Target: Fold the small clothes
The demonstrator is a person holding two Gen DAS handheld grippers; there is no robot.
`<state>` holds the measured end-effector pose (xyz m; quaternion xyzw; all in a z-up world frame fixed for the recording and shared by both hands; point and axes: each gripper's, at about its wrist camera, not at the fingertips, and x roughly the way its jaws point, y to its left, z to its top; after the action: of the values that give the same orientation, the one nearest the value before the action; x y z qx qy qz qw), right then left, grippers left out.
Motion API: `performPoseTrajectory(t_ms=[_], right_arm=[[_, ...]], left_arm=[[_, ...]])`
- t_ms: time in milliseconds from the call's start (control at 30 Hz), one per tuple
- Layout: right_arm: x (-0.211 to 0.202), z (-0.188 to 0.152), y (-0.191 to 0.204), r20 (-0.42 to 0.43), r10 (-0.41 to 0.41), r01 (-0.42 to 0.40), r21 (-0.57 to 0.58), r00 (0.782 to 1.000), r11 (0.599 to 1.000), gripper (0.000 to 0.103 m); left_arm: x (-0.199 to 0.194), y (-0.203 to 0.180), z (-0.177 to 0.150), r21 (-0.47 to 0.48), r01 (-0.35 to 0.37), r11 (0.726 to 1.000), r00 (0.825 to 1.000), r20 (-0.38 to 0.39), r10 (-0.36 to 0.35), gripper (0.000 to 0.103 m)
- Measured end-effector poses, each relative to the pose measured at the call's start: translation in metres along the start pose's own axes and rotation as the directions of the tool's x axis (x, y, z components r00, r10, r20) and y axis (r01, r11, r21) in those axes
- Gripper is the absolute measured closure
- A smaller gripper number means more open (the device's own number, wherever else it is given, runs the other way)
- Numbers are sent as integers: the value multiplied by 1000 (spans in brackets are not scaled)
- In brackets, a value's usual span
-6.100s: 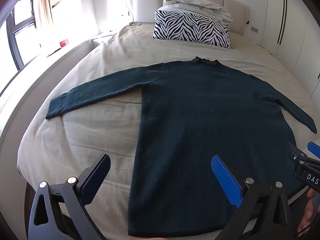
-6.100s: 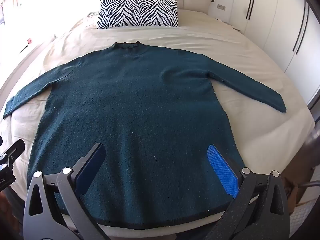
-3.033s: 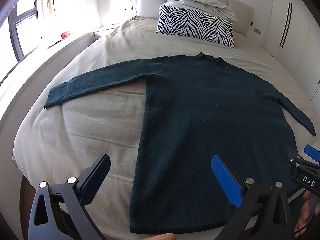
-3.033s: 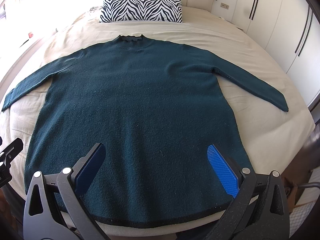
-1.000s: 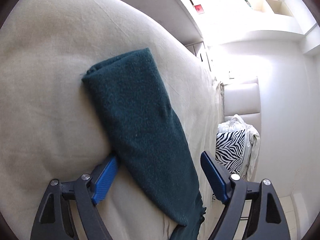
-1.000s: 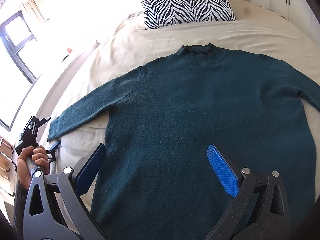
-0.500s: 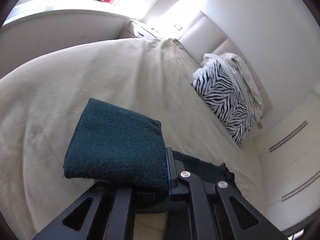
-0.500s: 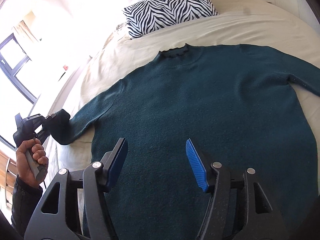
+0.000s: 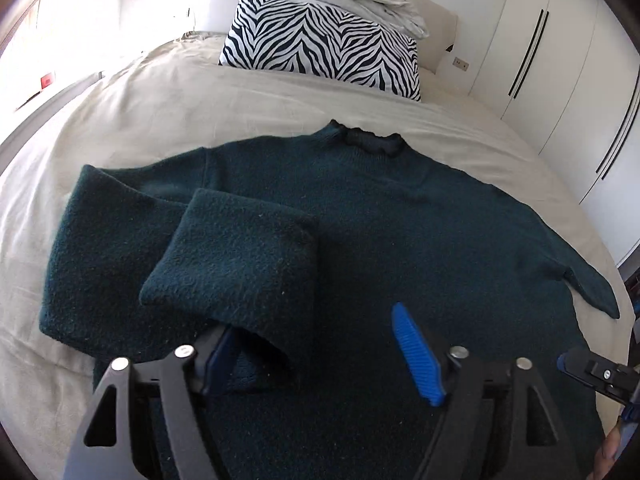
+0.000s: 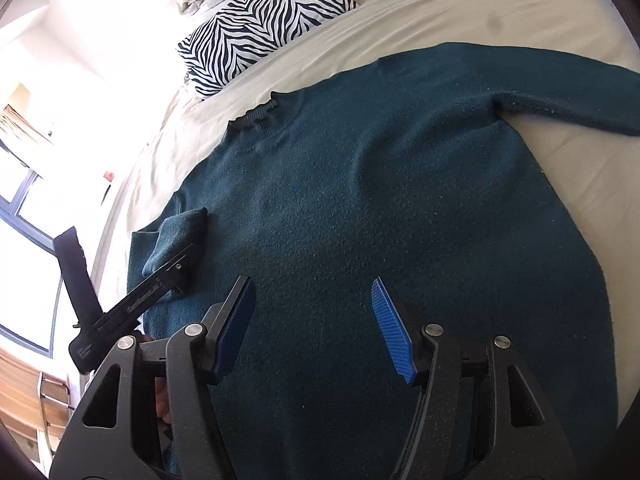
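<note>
Just opened wide at the left gripper [image 9: 310, 320], yet with the sleeve cuff [image 9: 240, 260] draped over its left finger: may snag and unfold on withdrawal. Just narrowed to half-open at the right gripper [image 10: 311, 281], empty, with the green sweater [image 10: 400, 200] spread beneath and ahead.

Bed [image 9: 168, 92] w/ beige cover: teal sweater [image 9: 400, 232] flat mid-bed, zebra pillow [image 9: 324, 48] at headboard.

Bright daylight, window [image 10: 24, 216] glare blown out; fisheye bends edges.
</note>
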<state>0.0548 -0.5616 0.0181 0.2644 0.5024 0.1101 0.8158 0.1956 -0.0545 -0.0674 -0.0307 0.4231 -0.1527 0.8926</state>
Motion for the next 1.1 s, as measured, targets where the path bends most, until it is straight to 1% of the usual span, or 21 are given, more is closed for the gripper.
performPoseTrajectory(t_ms=[33,100,133,200,267,333,367,400,467,600,633,700,767,800,833,867,900,967,1033,1067,1100], right_arm=[[8,2,2,-12,12,-12,3,1000,1000,44],[24,7,10,-33,38,-38,-5,999,999,44],[31,7,20,-42,44,-45,-18,998,999,44],[42,12,41,-50,53,-57,-76,997,996,44],[51,18,66,-48,63,-69,-143,997,987,44],[61,21,97,-53,57,-67,-204,997,977,44],[65,22,114,-47,43,-54,-251,998,966,44],[68,21,131,-31,24,-32,-317,999,948,44],[75,9,168,6,-6,8,-465,1000,885,44],[103,-22,226,5,-34,29,-649,999,761,44],[113,-30,238,5,-52,41,-688,999,725,44],[131,-47,258,8,-82,60,-743,997,666,44],[152,-57,271,31,-134,107,-785,990,610,44],[160,-61,275,48,-162,135,-797,986,588,44],[168,-62,276,57,-184,154,-803,981,575,44],[176,-61,278,65,-202,171,-806,977,567,45],[184,-59,279,69,-212,179,-807,975,563,49],[192,-52,279,73,-233,196,-800,970,567,71],[191,-39,273,76,-236,206,-775,969,598,79],[190,-30,268,80,-234,213,-753,969,623,85],[183,-22,259,84,-228,218,-721,970,658,87]], left_arm=[[-7,1,-2,23,-15,1000,1000,13,15,18],[-25,7,-6,32,-20,999,999,44,18,18],[-37,16,-10,8,-1,1000,997,80,0,18],[-54,40,-14,-95,49,994,991,126,-37,14],[-62,67,-18,-211,123,970,984,154,-91,13],[-66,91,-24,-320,165,933,980,157,-120,13],[-69,103,-26,-369,190,910,976,169,-135,13],[-74,114,-29,-412,218,885,970,193,-149,13],[-86,133,-36,-475,251,844,960,235,-154,13],[-107,164,-52,-558,266,786,954,272,-130,13],[-112,171,-54,-570,264,778,954,275,-122,13],[-118,180,-58,-583,252,772,956,274,-106,13],[-122,187,-63,-590,248,768,957,271,-101,13],[-123,190,-66,-591,248,768,958,269,-102,13],[-124,192,-68,-592,245,768,959,265,-102,13],[-124,193,-70,-594,242,767,960,260,-102,13],[-124,194,-73,-595,241,766,961,256,-103,13],[-125,195,-77,-601,241,763,962,250,-106,13],[-124,194,-79,-601,238,763,963,247,-107,13],[-123,193,-79,-600,235,764,964,244,-106,13],[-123,192,-80,-599,234,766,965,241,-107,13]])
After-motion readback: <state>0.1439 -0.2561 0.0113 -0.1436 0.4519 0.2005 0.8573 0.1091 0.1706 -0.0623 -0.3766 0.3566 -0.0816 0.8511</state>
